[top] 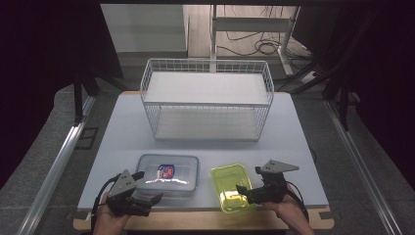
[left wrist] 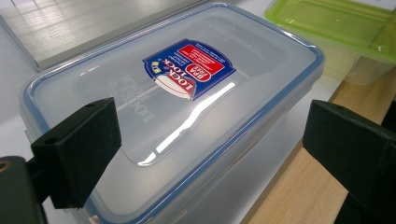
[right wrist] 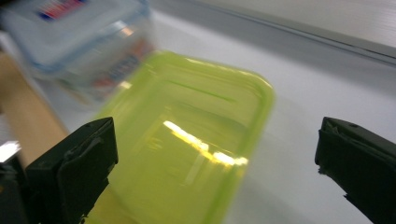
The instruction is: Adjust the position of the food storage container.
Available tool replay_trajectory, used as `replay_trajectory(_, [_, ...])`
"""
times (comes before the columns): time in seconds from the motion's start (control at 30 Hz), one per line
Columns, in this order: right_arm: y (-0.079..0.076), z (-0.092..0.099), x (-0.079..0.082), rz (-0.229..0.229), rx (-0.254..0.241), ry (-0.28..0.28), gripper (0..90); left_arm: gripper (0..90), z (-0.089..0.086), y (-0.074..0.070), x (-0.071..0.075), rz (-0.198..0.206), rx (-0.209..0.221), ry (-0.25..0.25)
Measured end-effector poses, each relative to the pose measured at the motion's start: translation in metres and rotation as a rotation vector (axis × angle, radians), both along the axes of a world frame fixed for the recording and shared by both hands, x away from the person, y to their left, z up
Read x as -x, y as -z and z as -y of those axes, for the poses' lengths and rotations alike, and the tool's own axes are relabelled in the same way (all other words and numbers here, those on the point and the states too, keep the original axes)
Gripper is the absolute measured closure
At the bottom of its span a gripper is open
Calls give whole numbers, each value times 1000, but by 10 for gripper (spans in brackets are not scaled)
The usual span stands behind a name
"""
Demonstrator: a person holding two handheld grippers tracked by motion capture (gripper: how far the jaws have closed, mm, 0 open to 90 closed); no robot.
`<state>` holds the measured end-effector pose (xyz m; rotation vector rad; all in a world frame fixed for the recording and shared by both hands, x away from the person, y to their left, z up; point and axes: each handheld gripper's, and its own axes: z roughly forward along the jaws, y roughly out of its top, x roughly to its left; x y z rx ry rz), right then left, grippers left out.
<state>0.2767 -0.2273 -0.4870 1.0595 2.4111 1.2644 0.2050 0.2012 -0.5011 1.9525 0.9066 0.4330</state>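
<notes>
Left gripper (top: 147, 188) hangs at the near left of the surface (top: 127, 127), jaws spread wide, nothing between the pads. In the left gripper view its jaws frame the near corner of the clear lidded box (left wrist: 177, 102), not touching it. The box sits at the near edge of the white top, blue seal round its lid.

Right gripper (top: 246, 182) also stands wide open and empty, aimed at the green container (top: 233, 187), which lies just right of the clear box and juts a little past the near edge of the white top.

Wire rack (top: 207, 98) stands farther back, well apart from both.

Risks, as I judge them:
- Smooth lid and glossy walls: pads closing on a corner could skid off.
- A sideways nudge of the green container could tip it off the near edge.
- The two boxes lie close; moving one may knock the other.
- The right gripper view is blurred, so its aim is hard to judge.
</notes>
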Motion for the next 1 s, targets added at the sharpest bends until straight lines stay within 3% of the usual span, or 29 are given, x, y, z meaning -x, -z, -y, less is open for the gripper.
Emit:
replay_trajectory(0.17, [3,-1,-1,25,76,41,0,36,0,2,-2,-8,9,-1])
replay_trajectory(0.33, [2,0,-1,25,75,48,0,33,0,3,-1,3,9,-1])
replay_trajectory(0.57, [2,-1,-3,-26,90,52,6,33,-2,3,-2,4,12,-10])
replay_trajectory(0.7, [-2,-5,-1,-25,108,32,133,33,-2,3,-2,9,13,-10])
replay_trajectory(1.0, [-21,-34,19,20,122,-142,592,33,-2,2,-1,21,20,-8])
